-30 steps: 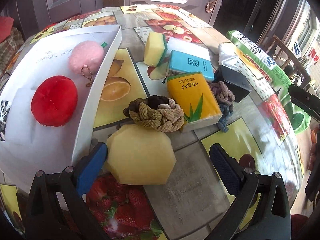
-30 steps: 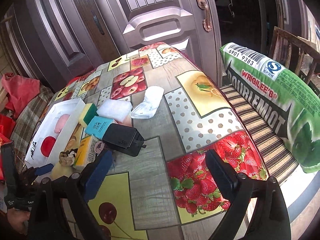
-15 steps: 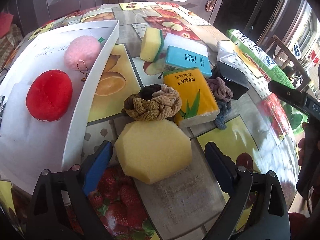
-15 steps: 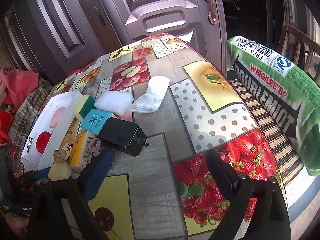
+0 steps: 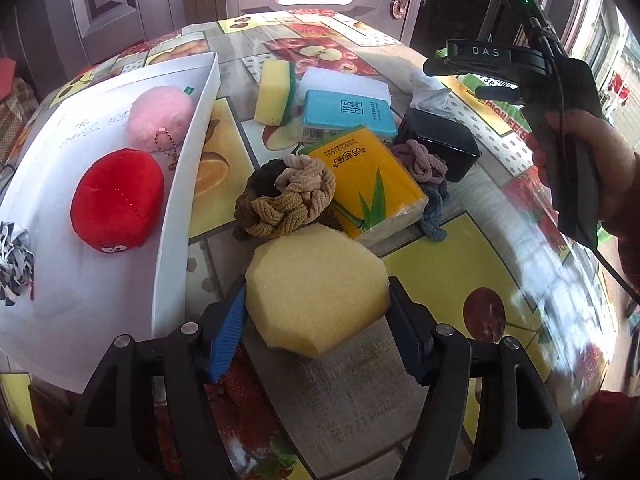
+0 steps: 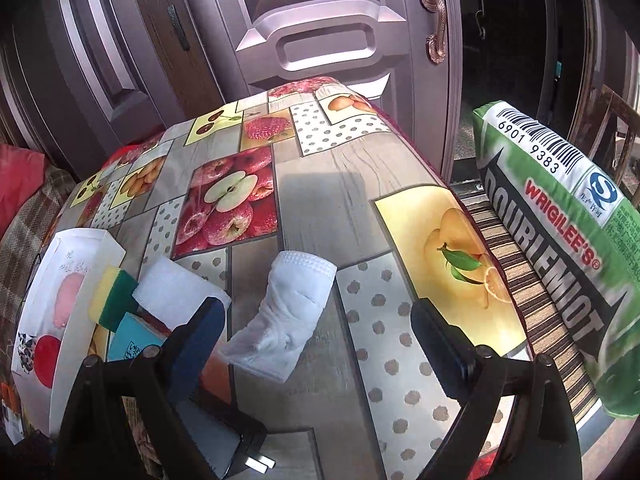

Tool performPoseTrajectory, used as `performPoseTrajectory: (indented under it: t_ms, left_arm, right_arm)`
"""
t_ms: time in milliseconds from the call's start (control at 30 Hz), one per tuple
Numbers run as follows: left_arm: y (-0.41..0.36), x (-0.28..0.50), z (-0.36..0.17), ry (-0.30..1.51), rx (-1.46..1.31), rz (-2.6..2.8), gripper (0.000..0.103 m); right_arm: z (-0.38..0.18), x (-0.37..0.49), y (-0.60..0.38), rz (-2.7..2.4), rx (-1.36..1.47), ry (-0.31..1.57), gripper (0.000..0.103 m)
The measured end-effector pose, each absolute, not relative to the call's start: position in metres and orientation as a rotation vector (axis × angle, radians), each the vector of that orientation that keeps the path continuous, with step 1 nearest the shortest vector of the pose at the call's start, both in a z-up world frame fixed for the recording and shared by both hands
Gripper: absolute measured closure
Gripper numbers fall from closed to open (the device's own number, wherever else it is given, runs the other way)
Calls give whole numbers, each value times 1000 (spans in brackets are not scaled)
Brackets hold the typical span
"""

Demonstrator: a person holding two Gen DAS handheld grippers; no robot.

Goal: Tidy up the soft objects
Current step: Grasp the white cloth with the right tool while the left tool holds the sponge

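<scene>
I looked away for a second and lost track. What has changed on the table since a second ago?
The left gripper has brought its jaws in around the yellow sponge and they are closing on it. The right gripper has moved in over the white sock, jaws wide open. The white box with its plush toys, the scrunchies and tissue packs stayed put.

A fruit-patterned tablecloth (image 6: 352, 200) covers the table. A black charger (image 5: 440, 146) sits right of centre. Beyond the far edge stands a grey panelled door (image 6: 320, 20); to the right, a green printed cushion (image 6: 560, 240) rests on a striped seat (image 6: 508, 276).
</scene>
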State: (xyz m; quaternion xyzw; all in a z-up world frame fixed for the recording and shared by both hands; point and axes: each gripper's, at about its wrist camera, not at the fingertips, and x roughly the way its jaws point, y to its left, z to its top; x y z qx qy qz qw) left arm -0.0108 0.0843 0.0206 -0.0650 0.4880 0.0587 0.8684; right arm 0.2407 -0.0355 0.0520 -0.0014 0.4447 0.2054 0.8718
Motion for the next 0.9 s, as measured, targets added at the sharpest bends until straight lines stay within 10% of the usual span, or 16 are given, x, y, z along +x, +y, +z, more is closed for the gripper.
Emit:
performPoseTrajectory:
  t_ms: [100, 233, 900]
  left_arm:
    - [80, -5, 18, 1032, -102, 136, 35]
    - [79, -5, 18, 1025, -90, 107, 37]
    - [93, -41, 112, 747, -121, 204, 44]
  right_arm:
    - [41, 247, -20, 448, -45, 962, 16]
    - [27, 247, -15, 445, -96, 1001, 64]
    - [131, 146, -46, 631, 176, 791, 66]
